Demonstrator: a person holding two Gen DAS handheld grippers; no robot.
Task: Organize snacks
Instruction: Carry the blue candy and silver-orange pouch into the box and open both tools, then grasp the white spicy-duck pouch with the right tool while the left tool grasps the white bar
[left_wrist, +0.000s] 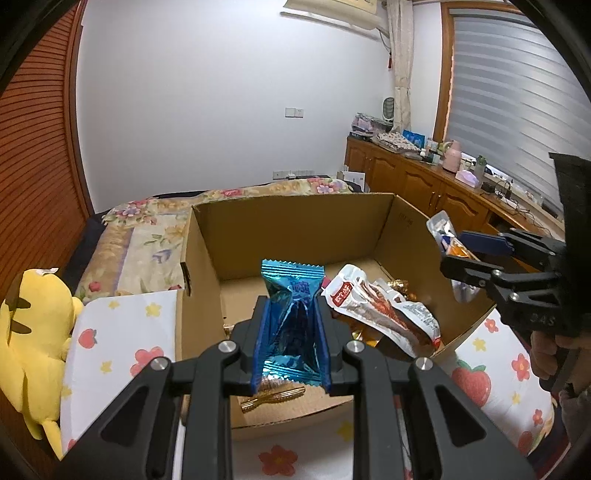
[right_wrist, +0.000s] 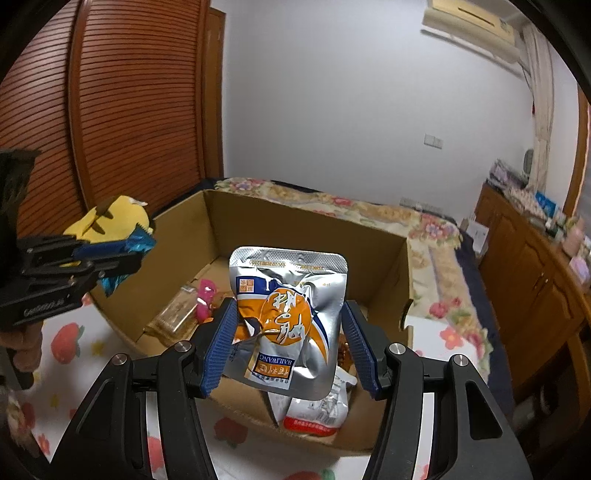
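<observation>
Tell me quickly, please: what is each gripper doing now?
Left gripper: closed on the blue candy wrapper.
Right gripper: holding the silver and orange pouch.

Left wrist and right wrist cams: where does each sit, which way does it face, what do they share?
Left wrist: on the left gripper, looking down along its jaws, shut on a blue packet, into the box; right gripper and a hand at right edge.
Right wrist: on the right gripper, same tilt, jaws gripping a silver pouch; left gripper at left edge.
Shared: box, bed, yellow plush.
</observation>
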